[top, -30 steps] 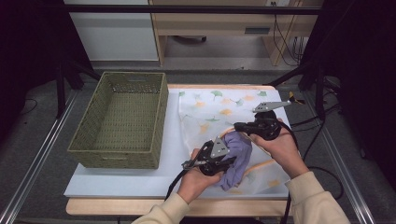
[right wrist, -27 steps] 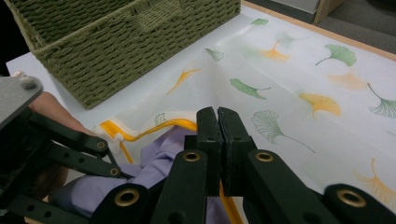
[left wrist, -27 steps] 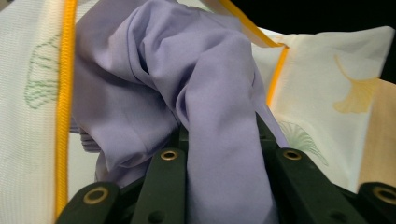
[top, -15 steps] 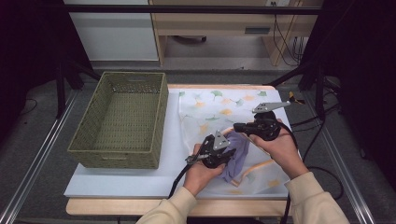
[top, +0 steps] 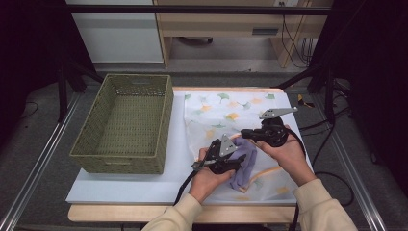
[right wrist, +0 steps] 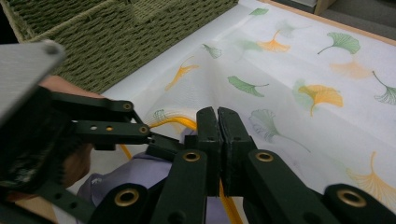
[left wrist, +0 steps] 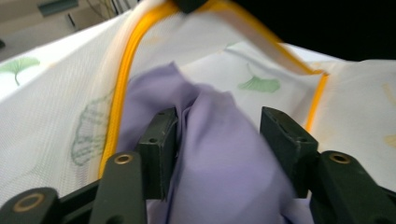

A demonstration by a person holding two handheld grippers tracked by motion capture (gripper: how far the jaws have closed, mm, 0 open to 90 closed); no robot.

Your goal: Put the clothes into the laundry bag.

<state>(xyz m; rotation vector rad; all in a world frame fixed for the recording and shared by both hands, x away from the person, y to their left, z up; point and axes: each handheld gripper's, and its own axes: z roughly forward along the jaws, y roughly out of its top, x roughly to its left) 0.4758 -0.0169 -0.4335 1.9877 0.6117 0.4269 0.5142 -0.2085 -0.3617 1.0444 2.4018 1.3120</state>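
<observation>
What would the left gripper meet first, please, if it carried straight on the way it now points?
Most likely the lilac cloth bunched between its fingers, then the ginkgo-print mesh bag with its yellow-trimmed opening just beyond; depth past the cloth is hard to judge.

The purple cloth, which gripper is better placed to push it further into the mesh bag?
Left. The left gripper straddles the purple cloth, jaws just opened, while the right gripper holds the mesh bag's yellow rim.

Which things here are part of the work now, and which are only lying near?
In the work:
- purple cloth, going into the bag
- mesh bag with leaf print, its yellow rim held up
- left tool
- right tool

Only near:
- green woven basket
- table
</observation>
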